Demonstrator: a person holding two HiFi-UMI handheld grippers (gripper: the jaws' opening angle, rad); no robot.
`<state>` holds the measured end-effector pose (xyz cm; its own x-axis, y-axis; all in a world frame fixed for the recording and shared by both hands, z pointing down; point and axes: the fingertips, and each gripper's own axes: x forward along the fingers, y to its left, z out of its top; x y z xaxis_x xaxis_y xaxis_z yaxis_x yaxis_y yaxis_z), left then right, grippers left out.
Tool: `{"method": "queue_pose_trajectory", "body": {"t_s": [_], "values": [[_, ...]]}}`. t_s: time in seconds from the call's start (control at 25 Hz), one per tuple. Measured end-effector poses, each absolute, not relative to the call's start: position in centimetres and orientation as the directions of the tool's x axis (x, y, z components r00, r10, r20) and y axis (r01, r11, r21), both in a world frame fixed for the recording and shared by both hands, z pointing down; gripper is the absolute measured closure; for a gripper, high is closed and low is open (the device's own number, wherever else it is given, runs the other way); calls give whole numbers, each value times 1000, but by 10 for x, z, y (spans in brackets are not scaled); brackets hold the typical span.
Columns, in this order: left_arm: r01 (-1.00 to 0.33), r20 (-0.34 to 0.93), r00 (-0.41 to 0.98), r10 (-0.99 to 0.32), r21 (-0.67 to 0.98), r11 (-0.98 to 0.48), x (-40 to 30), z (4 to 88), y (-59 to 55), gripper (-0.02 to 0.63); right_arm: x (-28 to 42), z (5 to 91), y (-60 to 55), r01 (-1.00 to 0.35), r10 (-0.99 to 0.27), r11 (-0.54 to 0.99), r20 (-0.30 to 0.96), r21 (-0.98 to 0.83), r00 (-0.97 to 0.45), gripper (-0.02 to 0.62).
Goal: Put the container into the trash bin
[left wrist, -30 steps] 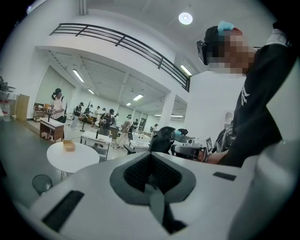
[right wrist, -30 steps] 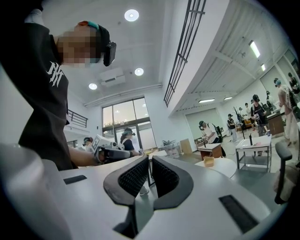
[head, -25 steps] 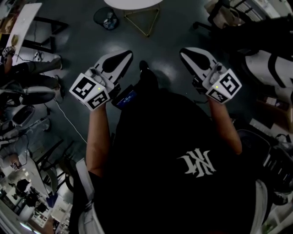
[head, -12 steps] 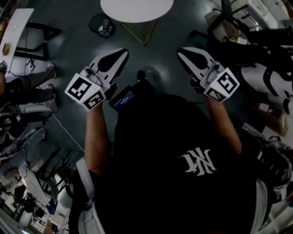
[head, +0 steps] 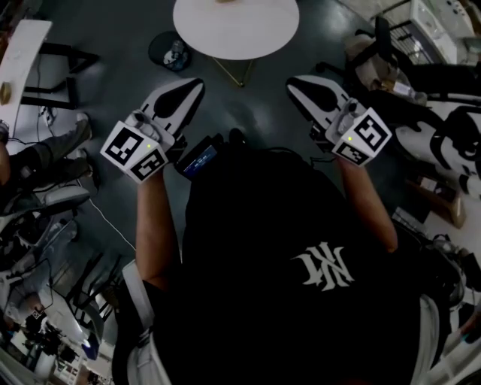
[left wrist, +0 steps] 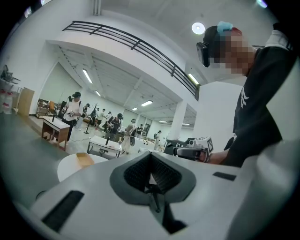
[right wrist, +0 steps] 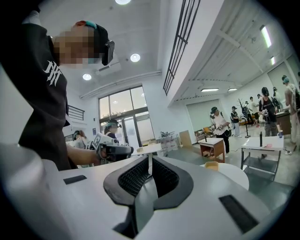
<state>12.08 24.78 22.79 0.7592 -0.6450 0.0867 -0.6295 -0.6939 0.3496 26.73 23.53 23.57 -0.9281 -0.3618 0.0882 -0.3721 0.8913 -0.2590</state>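
Observation:
A small tan container (left wrist: 85, 159) sits on a round white table (head: 248, 34); it also shows in the right gripper view (right wrist: 211, 165) and as a sliver at the head view's top edge (head: 225, 1). A dark round bin (head: 170, 51) stands on the floor left of the table. My left gripper (head: 195, 83) and right gripper (head: 293, 83) are held level side by side, short of the table. Both are shut and empty: the left jaws (left wrist: 150, 157) meet, and the right jaws (right wrist: 149, 161) are closed to a thin slit.
The floor is dark grey. A white desk (head: 22, 53) and a seated person's legs (head: 45, 147) lie to the left. Office chairs and bags (head: 391, 60) crowd the right. Other people and tables (right wrist: 262, 143) stand further off in the hall.
The round table and the bin have slid down and further into the head view as I walk toward them. Both grippers stay shut and side by side.

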Motion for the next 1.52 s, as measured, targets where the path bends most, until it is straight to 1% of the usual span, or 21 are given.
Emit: {"method": "queue_pose_trajectory", "body": {"t_s": [0.16, 0.32, 0.6, 0.88, 1.16, 1.36, 1.52], "values": [[-622, 76, 765, -640, 347, -702, 111, 229, 224, 603, 266, 234, 222, -394, -384, 884, 90, -253, -919, 548], [-605, 55, 775, -630, 356, -712, 108, 227, 201, 603, 270, 236, 207, -412, -393, 876, 126, -249, -911, 548], [-618, 94, 768, -633, 369, -694, 121, 241, 154, 603, 291, 245, 153, -427, -410, 862, 120, -275, -904, 548], [-687, 132, 709, -692, 350, -637, 124, 238, 100, 603, 295, 247, 86, -341, -328, 896, 95, -285, -940, 548], [-758, 175, 641, -747, 299, -580, 122, 215, 40, 603, 286, 231, 6, -233, -233, 926, 38, -296, -972, 548], [-812, 237, 577, -782, 264, -520, 123, 203, 0, 603, 281, 223, -46, -160, -164, 939, 12, -303, -986, 547], [-843, 289, 533, -795, 262, -470, 119, 213, -18, 603, 276, 233, -68, -106, -112, 942, 2, -318, -994, 546]]}}
